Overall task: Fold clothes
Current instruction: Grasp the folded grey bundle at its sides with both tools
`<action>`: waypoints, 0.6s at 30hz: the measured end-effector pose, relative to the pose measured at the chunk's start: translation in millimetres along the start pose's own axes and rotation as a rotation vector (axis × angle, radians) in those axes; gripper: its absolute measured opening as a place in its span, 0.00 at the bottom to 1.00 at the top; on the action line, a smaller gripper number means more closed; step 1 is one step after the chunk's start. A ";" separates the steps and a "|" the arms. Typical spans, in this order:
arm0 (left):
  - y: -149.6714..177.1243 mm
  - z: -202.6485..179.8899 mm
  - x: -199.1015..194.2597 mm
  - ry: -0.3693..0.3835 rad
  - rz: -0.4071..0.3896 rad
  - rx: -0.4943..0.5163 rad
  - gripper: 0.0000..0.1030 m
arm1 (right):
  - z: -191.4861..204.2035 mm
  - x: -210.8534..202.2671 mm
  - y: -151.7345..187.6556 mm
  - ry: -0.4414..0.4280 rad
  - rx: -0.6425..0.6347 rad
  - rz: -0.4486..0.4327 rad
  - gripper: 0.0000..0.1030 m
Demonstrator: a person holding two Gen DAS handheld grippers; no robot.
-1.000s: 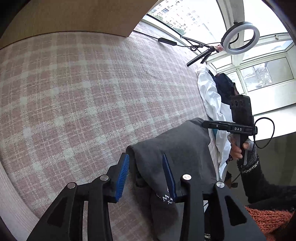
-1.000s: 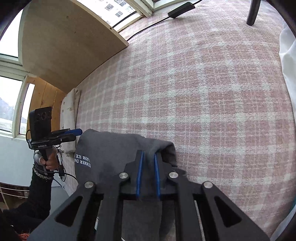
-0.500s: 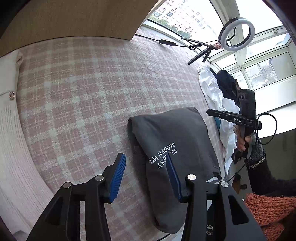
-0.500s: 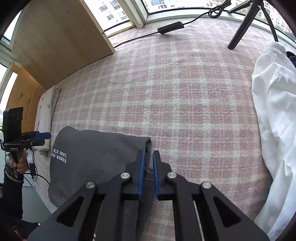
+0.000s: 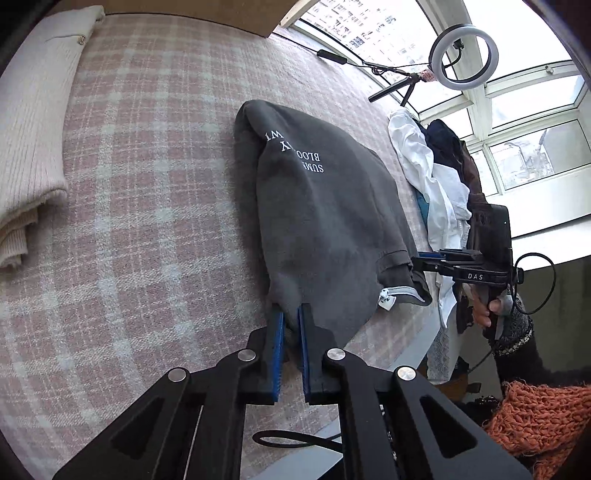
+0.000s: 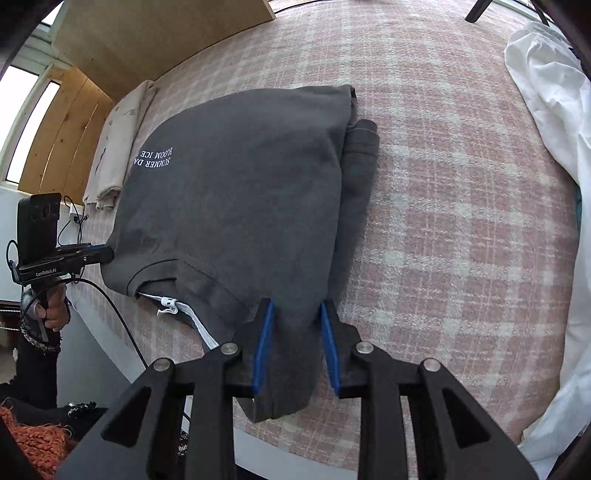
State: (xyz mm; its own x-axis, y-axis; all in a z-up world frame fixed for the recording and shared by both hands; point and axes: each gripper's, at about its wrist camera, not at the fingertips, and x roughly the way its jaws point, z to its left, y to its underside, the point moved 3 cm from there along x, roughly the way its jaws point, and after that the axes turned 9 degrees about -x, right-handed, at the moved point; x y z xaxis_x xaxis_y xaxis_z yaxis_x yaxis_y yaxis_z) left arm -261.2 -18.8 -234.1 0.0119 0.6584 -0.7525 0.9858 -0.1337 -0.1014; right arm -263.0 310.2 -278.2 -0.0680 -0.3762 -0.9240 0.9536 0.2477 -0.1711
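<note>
Pink plaid bedcover point(image 5: 147, 155) bears a grey garment point(image 5: 325, 206), left claw point(image 5: 290, 317) closing on its edge, right claw point(image 6: 295, 314) opening around it.

A pink-and-cream plaid bed cover point(image 5: 140, 192) serves as the landmark. At its far edge in the left wrist view, a ring light point(image 5: 464, 55) stands on a small black tripod point(image 5: 395, 86), with a black cable and inline box point(image 5: 332, 57) running along that same edge. A wooden board point(image 6: 159, 33) rises behind the cover's far side. Beyond the cover, large windows point(image 5: 532, 155) show city buildings. An orange knitted fabric point(image 5: 535, 417) sits off the cover's near corner.
</note>
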 end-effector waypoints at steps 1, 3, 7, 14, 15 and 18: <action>6.5 -3.2 -3.4 0.000 -0.023 0.010 0.07 | 1.9 4.8 4.9 0.013 -0.016 0.015 0.25; 13.0 4.7 6.9 -0.032 0.000 -0.022 0.07 | 3.3 12.9 12.4 0.037 -0.031 0.041 0.24; 25.8 20.8 27.8 -0.098 0.048 -0.085 0.16 | 6.7 7.0 16.7 0.057 -0.047 0.031 0.24; -5.3 -18.8 -23.4 -0.189 -0.107 0.077 0.31 | 18.9 -39.4 23.0 0.025 -0.069 -0.079 0.24; -11.8 -27.6 -25.1 -0.183 -0.121 0.103 0.31 | 18.9 -43.3 21.8 0.020 -0.064 -0.102 0.24; -28.4 -56.5 -6.7 -0.165 -0.108 0.204 0.31 | 21.8 -44.5 16.0 0.016 -0.080 -0.145 0.24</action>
State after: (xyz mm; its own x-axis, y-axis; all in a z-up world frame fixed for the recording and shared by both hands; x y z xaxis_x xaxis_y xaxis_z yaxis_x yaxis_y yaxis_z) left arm -279.8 22.5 -189.4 -0.1352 0.5501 -0.8241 0.9257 -0.2263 -0.3030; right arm -238.3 311.5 -232.4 -0.2087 -0.3992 -0.8928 0.9069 0.2627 -0.3295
